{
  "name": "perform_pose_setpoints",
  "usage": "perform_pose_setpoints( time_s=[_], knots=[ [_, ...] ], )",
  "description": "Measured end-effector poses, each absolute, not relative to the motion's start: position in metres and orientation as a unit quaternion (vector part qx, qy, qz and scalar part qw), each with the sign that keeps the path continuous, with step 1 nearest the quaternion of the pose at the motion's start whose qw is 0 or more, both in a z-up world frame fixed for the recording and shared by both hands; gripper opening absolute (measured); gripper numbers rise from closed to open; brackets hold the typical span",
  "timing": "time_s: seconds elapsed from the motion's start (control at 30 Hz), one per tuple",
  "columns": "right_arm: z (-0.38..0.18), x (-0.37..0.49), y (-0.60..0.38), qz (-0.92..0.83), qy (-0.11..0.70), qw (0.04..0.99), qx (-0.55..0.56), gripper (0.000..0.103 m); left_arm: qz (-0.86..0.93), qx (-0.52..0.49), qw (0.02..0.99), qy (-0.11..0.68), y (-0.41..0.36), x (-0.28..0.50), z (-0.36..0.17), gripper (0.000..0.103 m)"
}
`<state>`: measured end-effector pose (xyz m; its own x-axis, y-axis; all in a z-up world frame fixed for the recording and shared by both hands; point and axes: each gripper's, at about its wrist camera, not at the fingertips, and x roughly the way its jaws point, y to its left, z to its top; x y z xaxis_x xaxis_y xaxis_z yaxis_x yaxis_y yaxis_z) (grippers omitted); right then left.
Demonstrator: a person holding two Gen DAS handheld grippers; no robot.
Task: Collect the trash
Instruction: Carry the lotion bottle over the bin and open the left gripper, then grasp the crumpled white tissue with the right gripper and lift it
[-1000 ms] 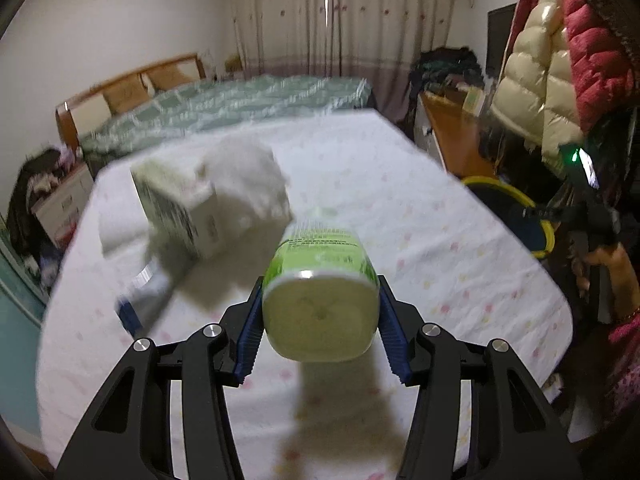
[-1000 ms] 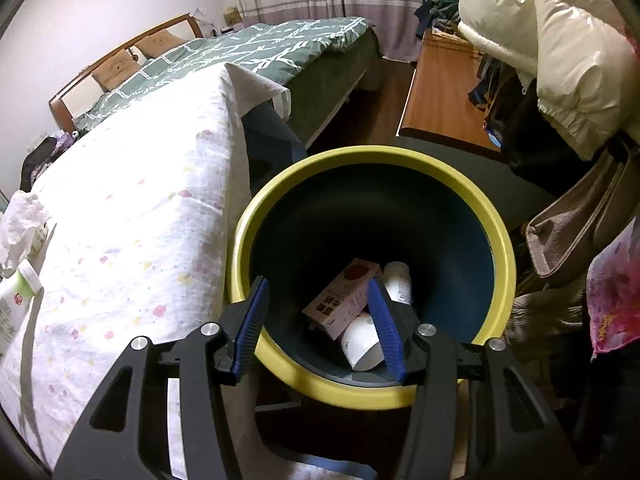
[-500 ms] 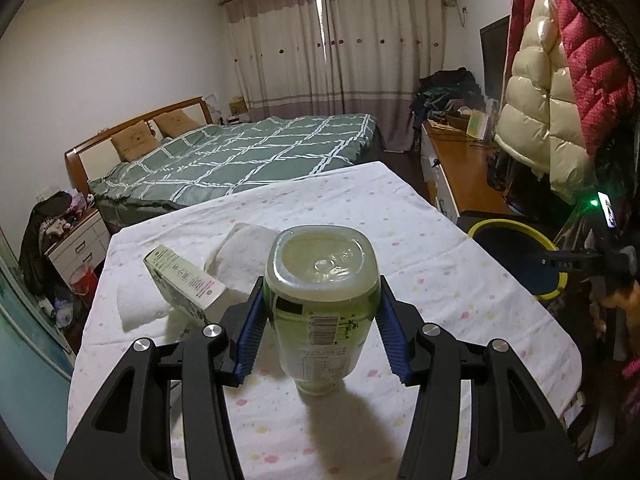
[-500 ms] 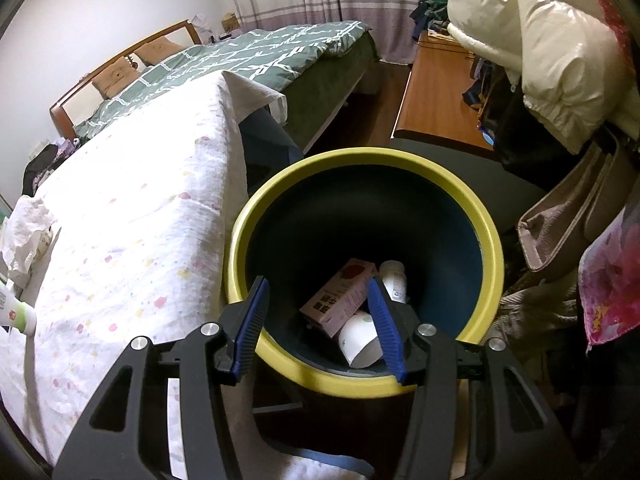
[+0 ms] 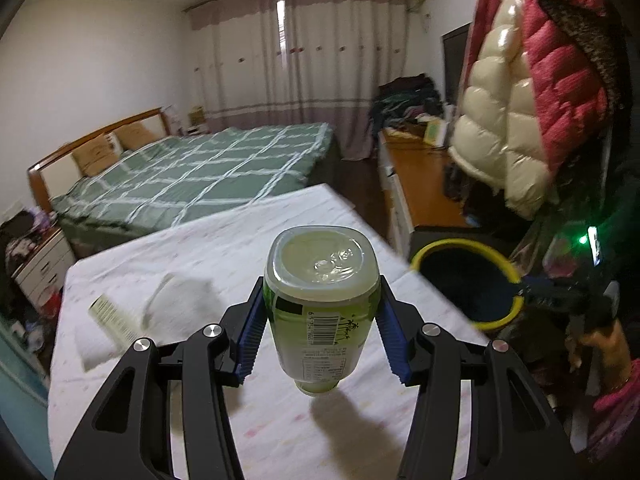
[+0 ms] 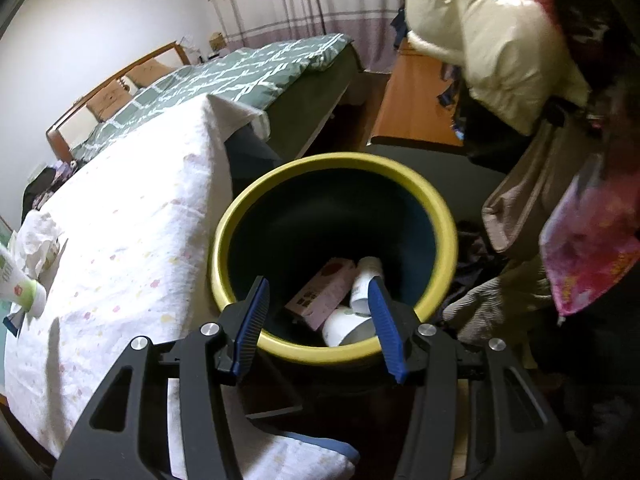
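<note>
A green drink bottle [image 5: 322,320] hangs neck-down above the table with its pale base toward the camera, and my left gripper [image 5: 321,292] is shut on its sides. The same bottle [image 6: 20,284] shows at the left edge of the right wrist view. A dark bin with a yellow rim [image 6: 224,240] stands off the table's right corner, also visible as the bin [image 5: 460,246] in the left wrist view. My right gripper [image 6: 318,282] hovers open over the bin's near rim, holding nothing. Inside lie a pink carton [image 6: 320,294], a white bottle [image 6: 366,280] and a white cup [image 6: 344,326].
A small printed box [image 5: 114,320] and a crumpled white tissue [image 5: 180,300] lie on the white dotted tablecloth [image 5: 224,248]. A green bed [image 5: 192,176] stands behind, a wooden desk [image 5: 420,184] and hanging coats [image 5: 520,120] at the right. A person's hand [image 5: 608,356] holds the right gripper.
The left gripper has lifted the bottle off the table and swung right, bringing the bin into view. The right gripper has drifted slightly over the bin, jaws unchanged.
</note>
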<state>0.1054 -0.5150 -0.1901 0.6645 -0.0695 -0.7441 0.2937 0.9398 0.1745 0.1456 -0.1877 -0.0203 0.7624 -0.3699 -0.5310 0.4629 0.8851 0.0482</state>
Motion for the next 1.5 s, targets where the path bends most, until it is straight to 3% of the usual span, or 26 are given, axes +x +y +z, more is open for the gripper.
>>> perform_pose_setpoints(
  time_s=[0.47,0.97,1.0,1.03,1.07,1.3,1.5],
  knots=[
    [-0.201,0.069,-0.559,-0.140,0.397,0.893,0.161,0.050,-0.362,0.108,0.885,0.274,-0.354,0.184,-0.018,0.052],
    [-0.217,0.069,-0.568,-0.146,0.414,0.883,0.166,0.051,-0.364,0.147,0.833,0.390,-0.468,0.229,-0.123,0.052],
    [-0.217,0.069,-0.568,-0.147,0.415,0.882,0.166,0.052,-0.362,0.149,0.831,0.394,-0.468,0.230,-0.127,0.058],
    [-0.217,0.068,-0.568,-0.147,0.415,0.883,0.166,0.054,-0.359,0.148,0.834,0.393,-0.467,0.229,-0.127,0.075],
    [-0.217,0.067,-0.567,-0.148,0.414,0.883,0.165,0.054,-0.357,0.143,0.840,0.382,-0.464,0.226,-0.125,0.079],
    [-0.212,0.066,-0.559,-0.147,0.413,0.884,0.162,0.055,-0.356,0.116,0.864,0.337,-0.425,0.204,-0.084,0.085],
    [-0.207,0.075,-0.542,-0.132,0.414,0.888,0.151,0.055,-0.315,0.066,0.897,0.302,-0.336,0.180,-0.042,0.093]
  ],
)
